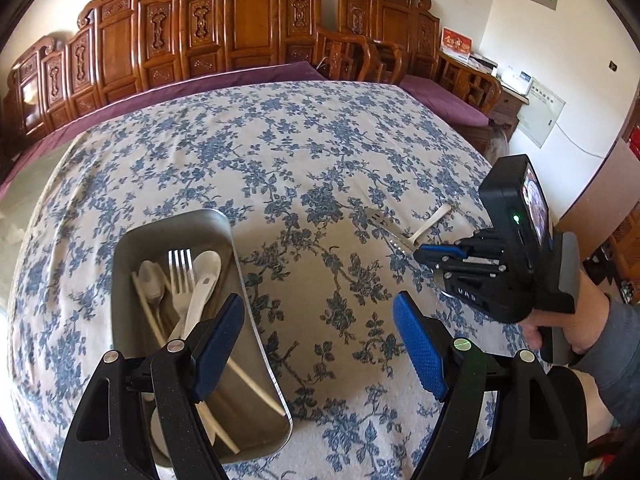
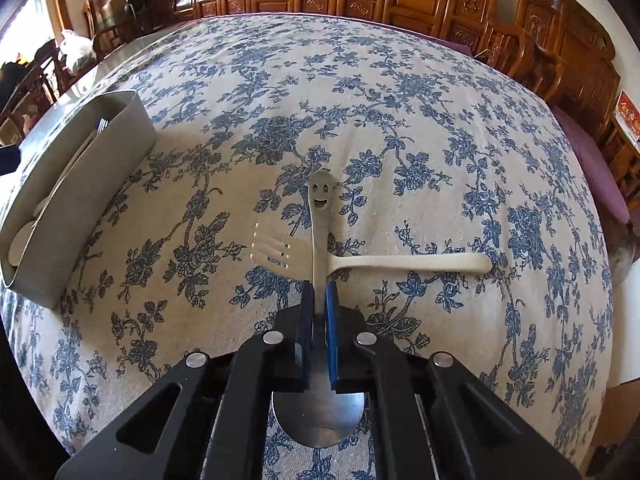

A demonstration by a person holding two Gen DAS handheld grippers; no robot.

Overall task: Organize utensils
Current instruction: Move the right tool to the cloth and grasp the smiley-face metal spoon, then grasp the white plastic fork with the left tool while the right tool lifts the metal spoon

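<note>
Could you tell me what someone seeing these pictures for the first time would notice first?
Probably the metal spoon with a smiley-face handle, clamped in the shut right gripper and lying across a cream plastic fork on the blue-flowered tablecloth. Next, the metal tray at the left, already holding cutlery, with the open left gripper beside it.

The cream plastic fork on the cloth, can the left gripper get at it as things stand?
Probably not cleanly. The metal spoon lies across the cream plastic fork, and the right gripper is shut on that spoon. The left gripper is open, over by the metal tray.
</note>
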